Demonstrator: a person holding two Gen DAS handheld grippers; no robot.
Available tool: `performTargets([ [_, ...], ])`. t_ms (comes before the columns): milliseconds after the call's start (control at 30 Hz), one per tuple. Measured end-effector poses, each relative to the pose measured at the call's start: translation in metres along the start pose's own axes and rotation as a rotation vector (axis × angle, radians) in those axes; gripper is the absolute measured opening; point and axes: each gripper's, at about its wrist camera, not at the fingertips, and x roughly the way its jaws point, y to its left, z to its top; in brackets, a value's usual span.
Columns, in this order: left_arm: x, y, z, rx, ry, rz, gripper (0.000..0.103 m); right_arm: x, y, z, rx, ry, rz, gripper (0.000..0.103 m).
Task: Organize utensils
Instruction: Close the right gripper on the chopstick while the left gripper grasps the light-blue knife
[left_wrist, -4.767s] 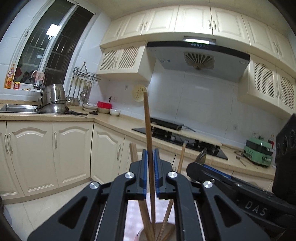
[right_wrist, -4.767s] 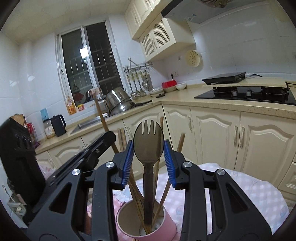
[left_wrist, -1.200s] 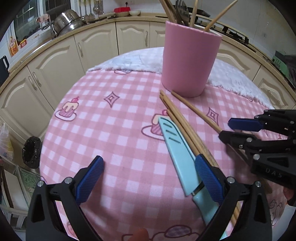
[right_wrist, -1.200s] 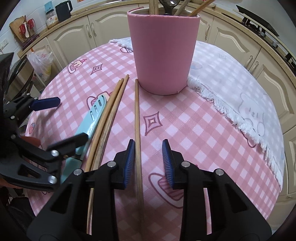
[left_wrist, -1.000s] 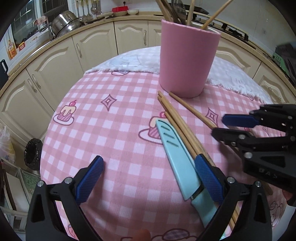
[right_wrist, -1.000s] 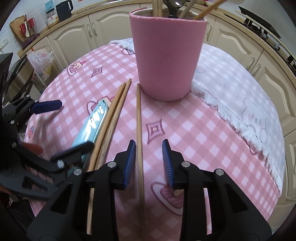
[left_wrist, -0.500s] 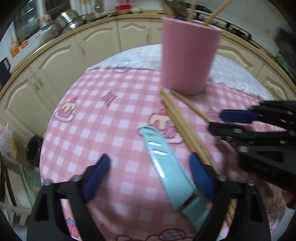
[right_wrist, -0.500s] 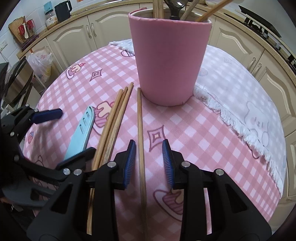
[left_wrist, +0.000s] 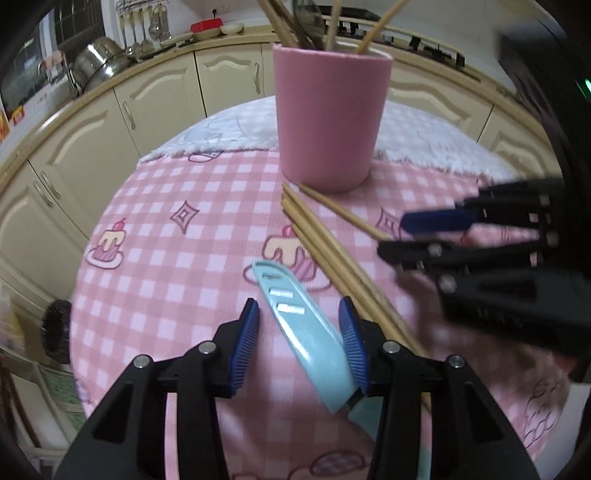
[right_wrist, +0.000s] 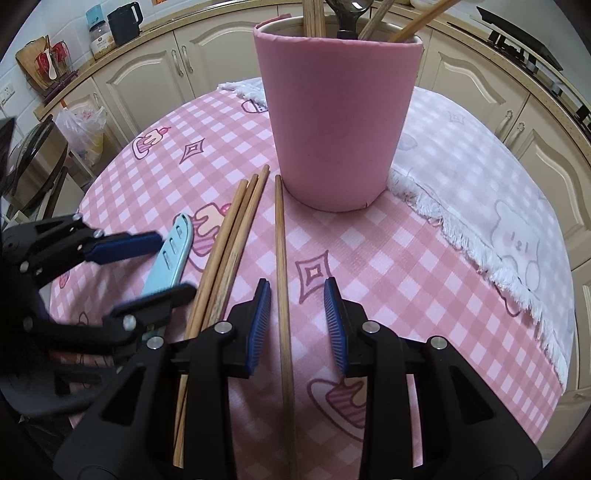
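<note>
On the round table draped in a pink checked cloth (right_wrist: 424, 280), the tall pink cylindrical holder (right_wrist: 338, 118) stands upright with several wooden chopsticks and a dark utensil already poking out of its top. Still lying flat near its base are 1 lone wooden chopstick (right_wrist: 282, 280), a bundle of about 3 wooden chopsticks (right_wrist: 229, 243) just to its left, and a pale blue sheathed knife (left_wrist: 303, 325) beside them. The left gripper (left_wrist: 301, 345) has its blue-padded fingers apart, straddling the knife's sheath low over the cloth, with the right-hand pad looking to be against or almost against the sheath's edge. The right gripper (right_wrist: 297, 321) also has its fingers apart, with the lone chopstick running between them nearer the left pad and no contact that can be confirmed. The judgement is that both grasps are about to close, and the risks follow from that. The knife lies at an angle to the left fingers, so closing could twist it or push it into the bundle. The thin round chopstick could roll or slip out if the pads pinch above its midline. The 2 grippers work near each other, so lifting together could cause a knock, and either long piece might tip the holder on entry.
</note>
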Motion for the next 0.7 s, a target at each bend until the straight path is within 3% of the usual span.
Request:
performTargets([
  [133,-0.004,0.004,-0.007,-0.050,0.018,0.015,0.058,0.005,0.009,0.008,-0.043,0.017,-0.021,0.030],
  [200,-0.001,0.003,-0.004,-0.068,0.013,0.031,0.058,0.005,0.013,0.009,-0.066,0.028,-0.019,0.018],
  [233,-0.001,0.003,-0.003,-0.080,0.015,0.032,0.054,0.005,0.015,0.009,-0.077,0.032,-0.019,0.013],
  [267,-0.002,0.004,-0.001,-0.087,0.010,0.016,0.046,0.004,0.016,0.008,-0.083,0.036,-0.023,0.007],
  [300,-0.003,0.004,0.000,-0.081,0.009,-0.002,0.033,0.002,0.016,0.005,-0.088,0.039,-0.028,0.006],
  [400,-0.004,0.011,0.001,-0.068,0.008,-0.119,0.029,-0.006,0.009,-0.008,-0.064,0.042,-0.024,0.006],
  [467,-0.003,0.015,0.000,-0.039,0.005,-0.158,0.029,-0.009,0.003,-0.013,-0.040,0.037,-0.015,0.006],
  [567,-0.001,0.016,0.000,0.007,0.016,-0.086,0.032,-0.008,0.001,-0.012,-0.035,0.031,-0.004,0.007],
  [633,-0.001,0.016,0.001,0.006,0.027,-0.073,0.045,-0.005,0.002,-0.007,-0.039,0.029,-0.006,0.007],
  [700,-0.002,0.011,0.000,0.010,0.032,-0.055,0.048,0.000,0.005,0.001,-0.043,0.030,-0.004,0.008],
])
